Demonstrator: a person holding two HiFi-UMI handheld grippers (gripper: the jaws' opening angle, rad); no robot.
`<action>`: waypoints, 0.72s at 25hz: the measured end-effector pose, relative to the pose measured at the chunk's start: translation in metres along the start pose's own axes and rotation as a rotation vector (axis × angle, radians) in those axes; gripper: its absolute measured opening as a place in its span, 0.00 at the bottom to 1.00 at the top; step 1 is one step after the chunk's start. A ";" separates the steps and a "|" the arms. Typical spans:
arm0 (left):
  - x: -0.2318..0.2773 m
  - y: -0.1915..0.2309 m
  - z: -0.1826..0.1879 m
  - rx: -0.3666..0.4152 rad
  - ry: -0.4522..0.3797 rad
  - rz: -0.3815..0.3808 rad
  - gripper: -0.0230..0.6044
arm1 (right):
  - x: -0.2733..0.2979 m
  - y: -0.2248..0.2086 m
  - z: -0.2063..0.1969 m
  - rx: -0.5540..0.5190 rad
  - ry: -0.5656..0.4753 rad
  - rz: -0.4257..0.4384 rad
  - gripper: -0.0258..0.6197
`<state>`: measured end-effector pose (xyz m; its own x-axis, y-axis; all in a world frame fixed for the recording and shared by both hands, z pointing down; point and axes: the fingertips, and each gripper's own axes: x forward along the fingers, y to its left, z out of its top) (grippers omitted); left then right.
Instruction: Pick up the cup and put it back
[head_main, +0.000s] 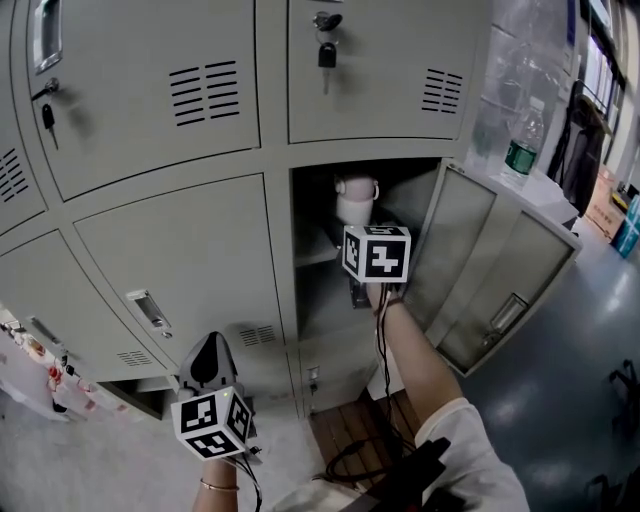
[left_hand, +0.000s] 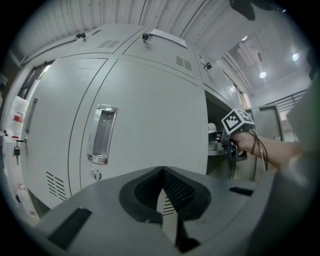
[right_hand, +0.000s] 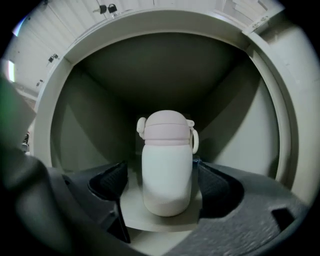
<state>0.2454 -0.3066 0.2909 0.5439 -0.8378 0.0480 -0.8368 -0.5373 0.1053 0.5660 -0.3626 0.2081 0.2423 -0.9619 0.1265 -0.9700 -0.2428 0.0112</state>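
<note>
A bank of grey metal lockers (head_main: 170, 240) fills the head view, all of its doors closed but one. That locker's door (head_main: 470, 260) swings out to the right, leaving its mouth unblocked on the left and in front. Inside the open compartment (right_hand: 90, 125), bare walls and ceiling stand well clear of the contents. A shelf (right_hand: 125, 212) crosses the compartment, its front edge just ahead of the right gripper (right_hand: 164, 182). The cup (right_hand: 166, 165), white with a pale pink lid and a small side loop, stands upright on the shelf near that edge. The right gripper's jaws are spread wide to either side of the cup, with a gap on each side. The left gripper (left_hand: 162, 187) hangs low before a closed door, its jaws together on nothing.
</note>
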 end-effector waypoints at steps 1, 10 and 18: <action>0.000 0.001 0.000 -0.001 0.000 0.004 0.04 | 0.004 -0.001 0.000 -0.002 0.008 -0.002 0.70; -0.002 0.015 -0.003 -0.013 -0.002 0.052 0.04 | 0.028 -0.006 -0.001 -0.011 0.069 0.003 0.71; -0.002 0.017 -0.005 -0.025 -0.007 0.072 0.04 | 0.031 -0.012 -0.004 -0.001 0.118 -0.020 0.64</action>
<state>0.2297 -0.3135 0.2972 0.4815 -0.8751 0.0491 -0.8721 -0.4728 0.1263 0.5851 -0.3896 0.2158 0.2574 -0.9356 0.2417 -0.9651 -0.2615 0.0156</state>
